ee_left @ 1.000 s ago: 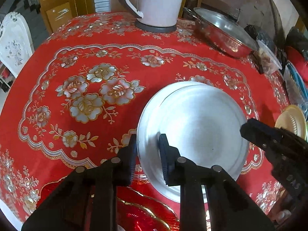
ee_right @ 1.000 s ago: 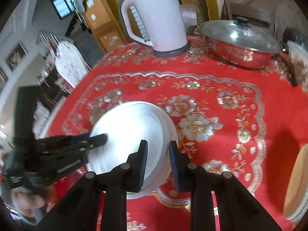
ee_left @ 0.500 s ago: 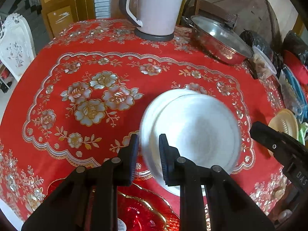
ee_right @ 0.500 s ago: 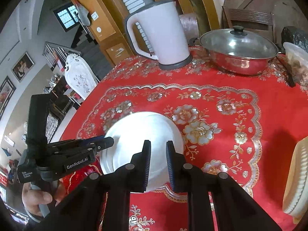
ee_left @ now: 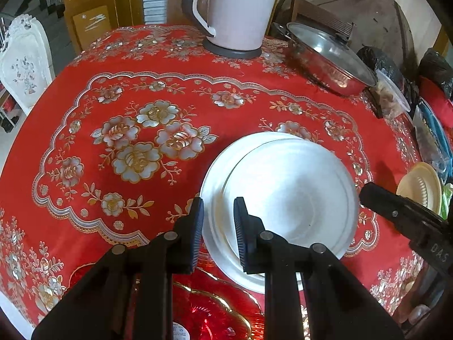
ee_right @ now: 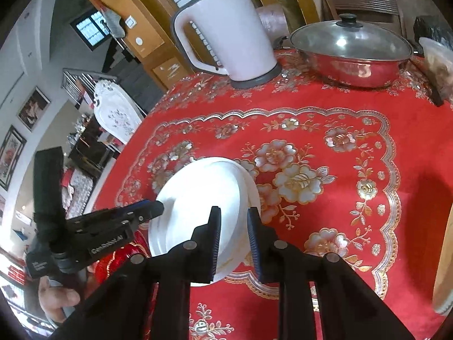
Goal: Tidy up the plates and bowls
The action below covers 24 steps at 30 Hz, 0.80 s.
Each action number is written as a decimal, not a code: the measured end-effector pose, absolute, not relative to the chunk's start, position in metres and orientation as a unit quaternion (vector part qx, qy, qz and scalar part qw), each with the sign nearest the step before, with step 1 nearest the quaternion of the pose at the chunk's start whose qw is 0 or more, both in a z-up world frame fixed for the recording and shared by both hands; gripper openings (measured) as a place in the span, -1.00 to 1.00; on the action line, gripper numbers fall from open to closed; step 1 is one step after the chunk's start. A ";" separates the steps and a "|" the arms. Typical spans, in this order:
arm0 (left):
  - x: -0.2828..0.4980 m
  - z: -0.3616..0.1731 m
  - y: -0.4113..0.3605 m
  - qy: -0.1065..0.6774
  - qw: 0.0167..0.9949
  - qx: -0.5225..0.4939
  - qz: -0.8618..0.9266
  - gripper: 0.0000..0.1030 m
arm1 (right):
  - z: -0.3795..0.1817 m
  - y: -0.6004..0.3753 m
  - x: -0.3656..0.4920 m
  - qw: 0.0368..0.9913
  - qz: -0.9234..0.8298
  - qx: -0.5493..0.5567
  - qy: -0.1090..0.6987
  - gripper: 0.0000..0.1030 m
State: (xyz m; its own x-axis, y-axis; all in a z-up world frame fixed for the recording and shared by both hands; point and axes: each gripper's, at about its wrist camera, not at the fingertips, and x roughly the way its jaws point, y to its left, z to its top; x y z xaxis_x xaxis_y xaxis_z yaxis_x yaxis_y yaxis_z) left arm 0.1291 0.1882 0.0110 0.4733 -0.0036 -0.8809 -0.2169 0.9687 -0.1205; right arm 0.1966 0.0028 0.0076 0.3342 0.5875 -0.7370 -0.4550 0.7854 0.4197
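1. Near the front of the round table [ee_left: 85, 240], on its red flowered cloth, sits a stack of two white plates [ee_left: 283, 198]: the upper one lies off-centre on a slightly wider lower plate [ee_left: 211, 187] whose rim shows as a crescent on the left.
2. Both grippers are at the stack. The left gripper [ee_left: 216, 228] has its fingers parted a little, straddling the near-left rims with a gap on each side, so it is not clamping anything.
3. The right gripper [ee_right: 233, 240] does the same at the opposite edge, fingers slightly apart about the rims; whether a pad touches the plate I cannot tell.
4. These plates look like glazed ceramic or melamine: stiff, smooth, likely slippery, and breakable if ceramic. Two together will probably be fairly heavy for one narrow pinch.
5. The sensible hold is on the rim, one finger above and one beneath, pushed well in so the ribbed pads bite past the lip. Gripping opposite edges with both grippers should keep the stack level.
6. Because the upper plate is off-centre, it could slide if tilted.
7. A red glass dish [ee_left: 209, 317] lies just in front; a cream bowl [ee_left: 421, 184] sits to the right; a kettle [ee_right: 226, 34] and lidded pan [ee_right: 351, 53] stand at the back.
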 end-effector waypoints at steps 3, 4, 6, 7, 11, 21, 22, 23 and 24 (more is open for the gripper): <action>0.127 0.017 0.187 0.504 0.855 -0.107 0.059 -0.63 | 0.006 0.006 0.198 0.811 0.325 0.070 0.482 -0.34; 0.126 0.019 0.187 0.501 0.857 -0.109 0.057 -0.63 | 0.005 0.006 0.198 0.812 0.322 0.067 0.482 -0.34; 0.124 0.026 0.185 0.494 0.861 -0.112 0.051 -0.63 | 0.003 0.009 0.199 0.809 0.324 0.068 0.485 -0.34; 0.124 0.028 0.183 0.491 0.863 -0.112 0.047 -0.63 | 0.002 0.010 0.198 0.809 0.323 0.063 0.487 -0.34; 0.129 0.025 0.178 0.498 0.859 -0.109 0.040 -0.63 | -0.005 0.018 0.198 0.809 0.316 0.046 0.493 -0.43; 0.132 0.004 0.189 0.514 0.847 -0.126 0.054 -0.63 | -0.011 0.005 0.204 0.790 0.333 0.091 0.506 -0.49; 0.132 0.003 0.190 0.515 0.846 -0.127 0.055 -0.63 | -0.010 0.005 0.203 0.792 0.332 0.093 0.504 -0.49; 0.132 0.002 0.191 0.515 0.846 -0.128 0.054 -0.63 | -0.009 0.004 0.203 0.790 0.336 0.099 0.504 -0.49; 0.133 0.000 0.191 0.517 0.845 -0.128 0.055 -0.63 | -0.009 0.005 0.203 0.787 0.341 0.102 0.505 -0.49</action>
State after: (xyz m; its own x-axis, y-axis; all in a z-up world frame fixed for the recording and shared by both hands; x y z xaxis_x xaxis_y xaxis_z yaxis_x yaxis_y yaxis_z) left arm 0.1328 0.1913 0.0004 0.4601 -0.0389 -0.8870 -0.2260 0.9610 -0.1594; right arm 0.2029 0.0054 -0.0086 0.2588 0.6388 -0.7246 -0.4333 0.7472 0.5040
